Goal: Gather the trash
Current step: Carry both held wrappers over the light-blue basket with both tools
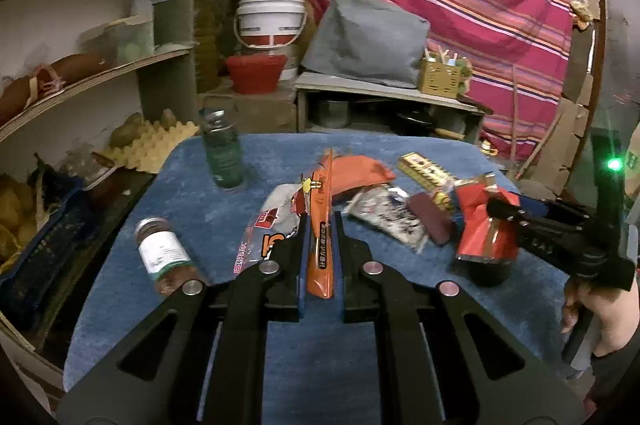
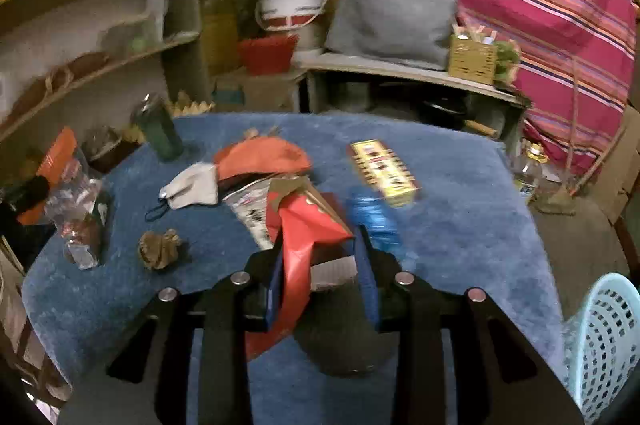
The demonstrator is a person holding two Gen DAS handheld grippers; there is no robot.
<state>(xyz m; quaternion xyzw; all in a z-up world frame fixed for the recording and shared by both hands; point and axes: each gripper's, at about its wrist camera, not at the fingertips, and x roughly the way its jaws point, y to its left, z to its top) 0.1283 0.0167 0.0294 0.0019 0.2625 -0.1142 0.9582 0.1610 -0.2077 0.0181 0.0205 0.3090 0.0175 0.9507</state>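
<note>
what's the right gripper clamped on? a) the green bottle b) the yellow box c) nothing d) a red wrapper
d: in the right wrist view the right gripper has its pads closed on a crumpled red wrapper, raised off the blue table cover; the green bottle and the yellow box sit untouched further back.

Left gripper pinches an orange wrapper above blue mat.
</note>
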